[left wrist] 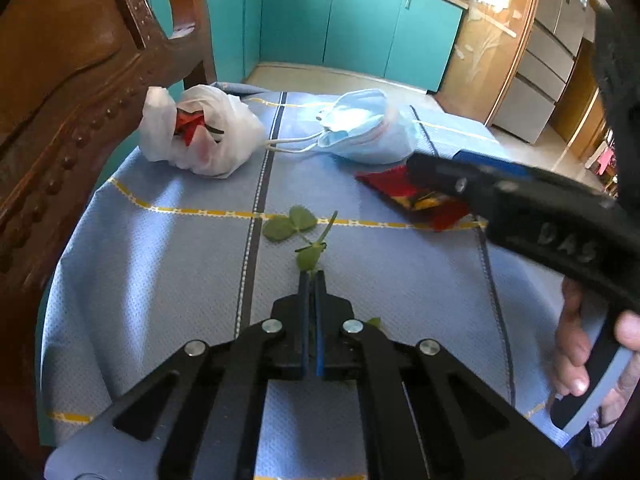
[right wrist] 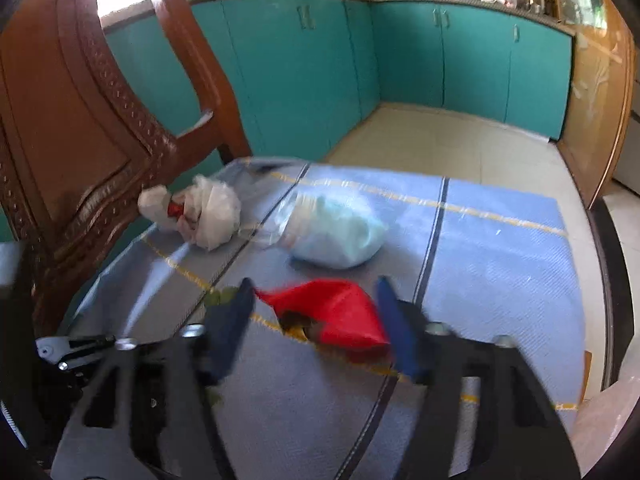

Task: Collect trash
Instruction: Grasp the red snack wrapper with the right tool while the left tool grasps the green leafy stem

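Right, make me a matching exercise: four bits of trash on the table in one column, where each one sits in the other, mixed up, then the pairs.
Things:
1. green sprig
2. red wrapper
3. white bag
4. blue face mask

Places:
A. at the far edge of the blue cloth, beside the wooden chair
B. pinched at one end in the shut left claw
C. between the fingers of the right claw
D. far side of the cloth, its ear loops reaching toward the white bag

Pairs: 1-B, 2-C, 3-A, 4-D
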Motion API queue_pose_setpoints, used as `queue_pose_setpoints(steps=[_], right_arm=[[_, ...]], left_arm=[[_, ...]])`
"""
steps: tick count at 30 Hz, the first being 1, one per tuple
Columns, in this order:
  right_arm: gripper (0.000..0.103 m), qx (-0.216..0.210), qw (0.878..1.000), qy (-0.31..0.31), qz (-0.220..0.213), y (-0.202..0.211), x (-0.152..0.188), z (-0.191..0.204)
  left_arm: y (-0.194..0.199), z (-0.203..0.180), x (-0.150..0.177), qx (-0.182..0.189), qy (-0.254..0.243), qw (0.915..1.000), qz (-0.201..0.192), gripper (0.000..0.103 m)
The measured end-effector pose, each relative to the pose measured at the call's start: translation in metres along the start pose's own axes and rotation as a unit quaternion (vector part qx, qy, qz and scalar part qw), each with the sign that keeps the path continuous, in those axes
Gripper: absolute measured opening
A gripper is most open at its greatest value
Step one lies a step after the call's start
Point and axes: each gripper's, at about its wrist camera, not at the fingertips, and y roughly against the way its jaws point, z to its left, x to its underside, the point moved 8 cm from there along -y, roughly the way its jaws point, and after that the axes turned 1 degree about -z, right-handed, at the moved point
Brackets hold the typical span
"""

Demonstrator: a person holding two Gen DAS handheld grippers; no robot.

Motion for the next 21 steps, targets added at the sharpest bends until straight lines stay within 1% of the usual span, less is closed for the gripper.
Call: queue_pose_setpoints(steps=[1, 3, 4, 5, 8, 11, 16, 19, 20, 21], right_arm=[[0.040, -0.001, 1.000, 0.005, 0.002, 0.002, 0.003, 0.001], [0.036, -0.006, 1.000, 0.004, 0.005, 0.006, 0.006, 0.002], [0.015, -0.015, 1.000, 0.001, 0.004, 0.012, 0.007, 0.003], [0.012, -0.020, 1.000, -0.002, 0.008, 0.014, 0.008, 0.003], [0.011, -0.023, 1.000, -0.009, 0.003, 0.030, 0.014, -0.001], [0.006, -0.031, 0.999, -0.022, 0.003, 0.043, 0.018, -0.005], [0.005, -0.043, 0.999, -0.029, -0.004, 0.068, 0.022, -0.008], [0.005, -0.033, 0.999, -0.016, -0.018, 0.076, 0.021, -0.009], [0.007, -0.025, 0.999, -0.013, -0.020, 0.076, 0.022, -0.010], [0.019, -0.017, 1.000, -0.007, -0.019, 0.075, 0.023, -0.010]], left_arm=[[0.004, 0.000, 0.000, 0.004, 0.005, 1.0000, -0.004, 0.003], [0.009, 0.003, 0.000, 0.009, 0.013, 0.9998, -0.009, 0.003], [0.014, 0.004, 0.001, 0.011, 0.017, 0.9997, -0.012, 0.003], [0.020, 0.005, 0.002, 0.015, 0.020, 0.9995, -0.017, 0.003], [0.034, 0.003, 0.006, 0.020, 0.021, 0.9993, -0.024, 0.003], [0.044, 0.000, 0.011, 0.026, 0.020, 0.9990, -0.029, 0.003], [0.060, -0.002, 0.025, 0.028, 0.016, 0.9991, -0.027, 0.003], [0.063, -0.001, 0.032, 0.024, 0.013, 0.9994, -0.022, 0.003], [0.062, 0.000, 0.035, 0.024, 0.013, 0.9994, -0.020, 0.003], [0.063, 0.001, 0.036, 0.024, 0.013, 0.9995, -0.019, 0.003]])
